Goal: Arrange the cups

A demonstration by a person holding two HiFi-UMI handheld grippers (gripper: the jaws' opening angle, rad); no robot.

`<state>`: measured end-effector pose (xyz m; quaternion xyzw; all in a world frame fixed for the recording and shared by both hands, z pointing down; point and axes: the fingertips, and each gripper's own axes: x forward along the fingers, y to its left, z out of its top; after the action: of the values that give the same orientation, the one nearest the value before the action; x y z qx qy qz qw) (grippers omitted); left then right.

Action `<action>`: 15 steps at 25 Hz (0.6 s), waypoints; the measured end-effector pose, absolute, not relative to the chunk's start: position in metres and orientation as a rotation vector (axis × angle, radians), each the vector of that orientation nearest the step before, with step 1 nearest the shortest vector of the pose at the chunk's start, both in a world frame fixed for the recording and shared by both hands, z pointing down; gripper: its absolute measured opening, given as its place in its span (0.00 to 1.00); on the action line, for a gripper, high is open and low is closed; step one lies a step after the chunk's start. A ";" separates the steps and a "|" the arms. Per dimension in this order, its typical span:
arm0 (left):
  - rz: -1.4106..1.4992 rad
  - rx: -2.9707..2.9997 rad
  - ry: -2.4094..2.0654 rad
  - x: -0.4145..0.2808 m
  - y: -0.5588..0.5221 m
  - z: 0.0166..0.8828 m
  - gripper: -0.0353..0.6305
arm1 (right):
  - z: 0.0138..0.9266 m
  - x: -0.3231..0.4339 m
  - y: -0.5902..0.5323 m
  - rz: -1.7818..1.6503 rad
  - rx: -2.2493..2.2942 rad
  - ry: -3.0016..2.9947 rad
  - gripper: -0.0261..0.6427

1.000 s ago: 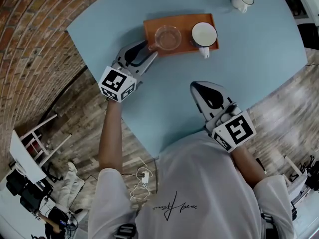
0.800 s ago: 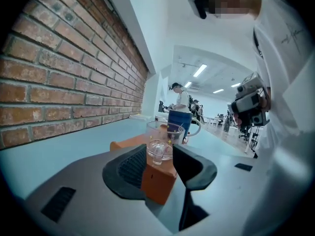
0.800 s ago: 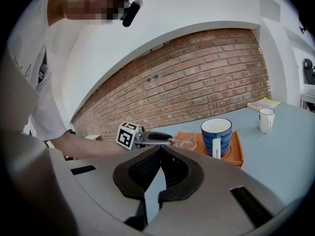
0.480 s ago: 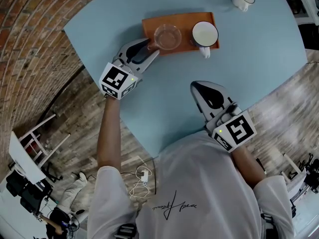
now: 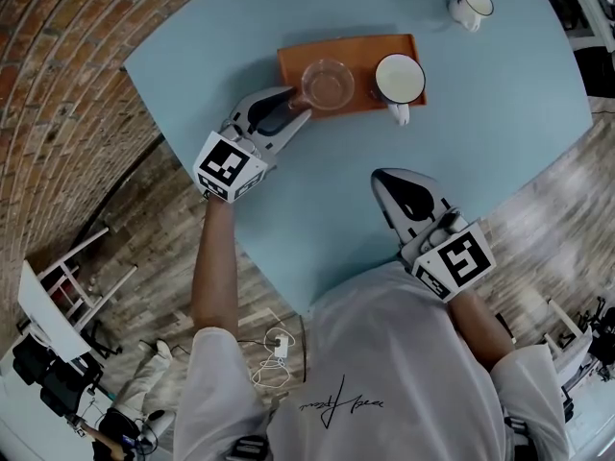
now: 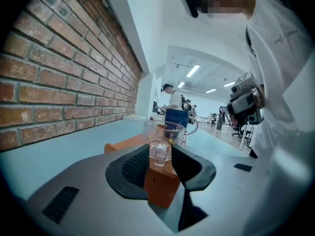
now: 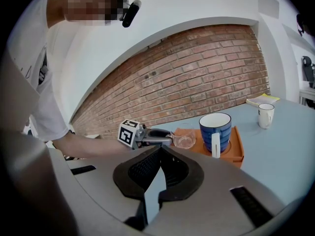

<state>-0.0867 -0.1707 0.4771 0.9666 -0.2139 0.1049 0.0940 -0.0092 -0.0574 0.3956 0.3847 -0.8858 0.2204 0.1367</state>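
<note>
A clear glass cup (image 5: 327, 83) and a blue mug (image 5: 400, 78) with a white inside stand on an orange tray (image 5: 360, 46). My left gripper (image 5: 301, 104) reaches in from the left at the tray's near corner. In the left gripper view the cup's handle (image 6: 159, 154) stands between the pads, which have just been closing; I see no firm press on it. My right gripper (image 5: 381, 177) rests shut and empty over the table, nearer me and apart from the tray. The right gripper view shows the blue mug (image 7: 215, 129) and glass cup (image 7: 185, 141) ahead.
A small white mug (image 5: 470, 5) stands alone at the far right of the blue table (image 5: 500, 113). The table's curved edge runs just left of my left hand, with a brick wall (image 5: 67, 94) beyond. People and desks show far off in the left gripper view.
The left gripper has turned slightly and its jaws have narrowed a little about the glass cup's handle. The right gripper has kept still.
</note>
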 end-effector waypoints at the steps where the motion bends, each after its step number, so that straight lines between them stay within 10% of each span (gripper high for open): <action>1: 0.307 2.870 -0.628 -0.086 -0.171 0.477 0.27 | 0.396 -0.009 -0.058 0.641 1.113 -2.563 0.07; 15: 0.308 2.909 -0.632 -0.081 -0.169 0.478 0.16 | 0.403 -0.011 -0.059 0.662 1.101 -2.549 0.07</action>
<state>-0.0810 -0.1693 0.4785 0.9693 -0.2107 0.1025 0.0744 -0.0108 -0.0592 0.4032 0.3819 -0.8838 0.2294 0.1431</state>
